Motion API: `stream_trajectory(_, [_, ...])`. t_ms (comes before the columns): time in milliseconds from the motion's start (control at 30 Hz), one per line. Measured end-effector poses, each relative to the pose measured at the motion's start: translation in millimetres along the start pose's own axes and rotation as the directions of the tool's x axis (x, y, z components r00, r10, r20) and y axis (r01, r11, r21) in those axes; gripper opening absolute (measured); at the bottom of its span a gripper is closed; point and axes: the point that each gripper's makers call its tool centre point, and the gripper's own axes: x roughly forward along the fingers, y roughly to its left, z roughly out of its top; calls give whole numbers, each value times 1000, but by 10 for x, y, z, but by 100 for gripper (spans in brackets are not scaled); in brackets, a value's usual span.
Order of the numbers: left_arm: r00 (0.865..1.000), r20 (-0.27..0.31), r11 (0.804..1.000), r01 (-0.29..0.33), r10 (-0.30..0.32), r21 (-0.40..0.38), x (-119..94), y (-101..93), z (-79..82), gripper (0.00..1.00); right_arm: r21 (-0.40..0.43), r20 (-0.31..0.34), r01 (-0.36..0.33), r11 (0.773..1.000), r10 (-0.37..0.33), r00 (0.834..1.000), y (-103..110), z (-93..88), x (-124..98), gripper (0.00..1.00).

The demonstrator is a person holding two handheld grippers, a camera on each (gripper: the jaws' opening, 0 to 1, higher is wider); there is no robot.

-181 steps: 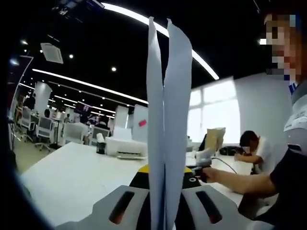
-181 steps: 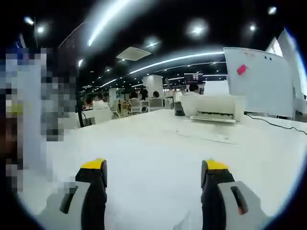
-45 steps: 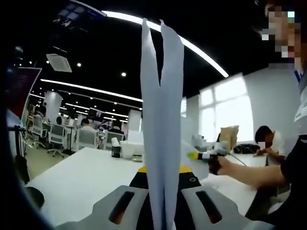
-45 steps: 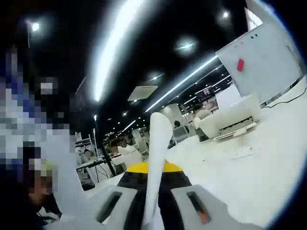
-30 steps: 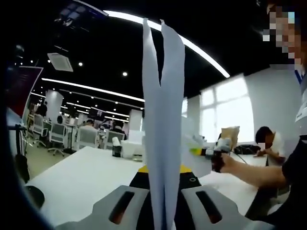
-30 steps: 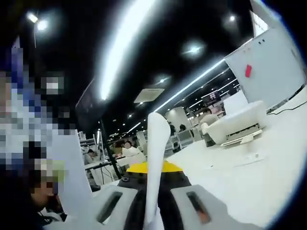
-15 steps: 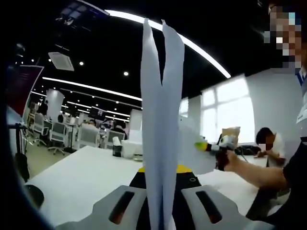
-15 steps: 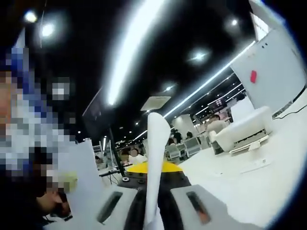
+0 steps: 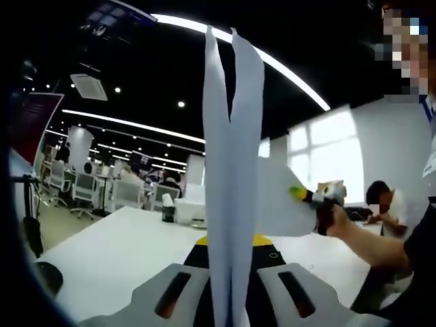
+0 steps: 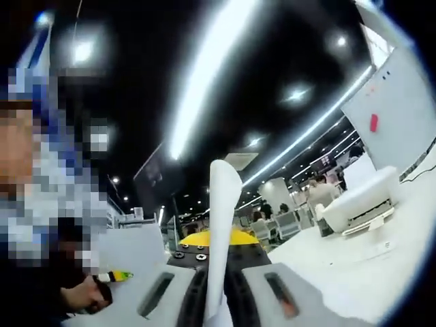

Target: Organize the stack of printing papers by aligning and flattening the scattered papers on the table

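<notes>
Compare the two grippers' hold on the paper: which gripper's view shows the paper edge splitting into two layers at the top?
The left gripper: its papers fan apart into two layers at the top. The right gripper clamps an edge that reads as a single rounded strip.

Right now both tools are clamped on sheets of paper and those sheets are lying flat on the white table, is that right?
Not quite. Both tools are clamped on paper, but the sheets stand upright, lifted off the white table. The left gripper view shows them rising from the left tool; the right gripper view shows the same at the right tool.
</notes>
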Motion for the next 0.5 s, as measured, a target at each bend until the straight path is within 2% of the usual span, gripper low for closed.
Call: stream_trajectory(500, [1000, -3, 1000, -11, 11, -5, -18, 32, -2, 6, -11, 26, -39, 999, 39, 999, 250, 117, 27, 0])
